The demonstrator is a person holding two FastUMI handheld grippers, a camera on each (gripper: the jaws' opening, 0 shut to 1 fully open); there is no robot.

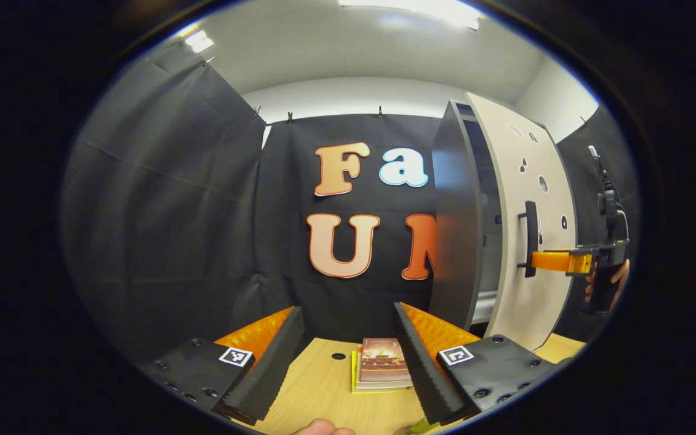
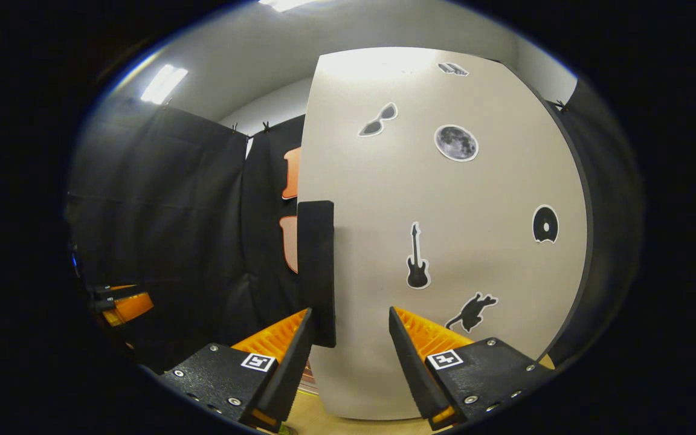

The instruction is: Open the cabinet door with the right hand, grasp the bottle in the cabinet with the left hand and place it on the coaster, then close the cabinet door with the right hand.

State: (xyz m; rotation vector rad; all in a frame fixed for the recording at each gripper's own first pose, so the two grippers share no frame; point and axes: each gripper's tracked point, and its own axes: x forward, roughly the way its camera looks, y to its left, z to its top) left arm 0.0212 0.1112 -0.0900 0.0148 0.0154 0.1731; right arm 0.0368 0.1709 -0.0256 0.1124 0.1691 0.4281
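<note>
The tall cabinet (image 1: 457, 229) stands at the right of the left gripper view, its pale door (image 1: 529, 151) swung a little ajar, with a strip of the inside showing in the gap. My right gripper (image 1: 541, 261) reaches the door's black handle (image 1: 530, 238), with a hand (image 1: 608, 284) behind it. In the right gripper view the stickered door (image 2: 444, 211) is close ahead. The handle (image 2: 316, 272) stands just past the left finger (image 2: 290, 344), and my right gripper (image 2: 351, 329) is open. My left gripper (image 1: 348, 326) hovers open over the table with nothing in it. The bottle is hidden.
A small stack of books (image 1: 382, 362) lies on the wooden table (image 1: 318, 393) between my left fingers. Black cloth walls close off the back and left. The left gripper's orange finger (image 2: 124, 307) shows at the far left of the right gripper view.
</note>
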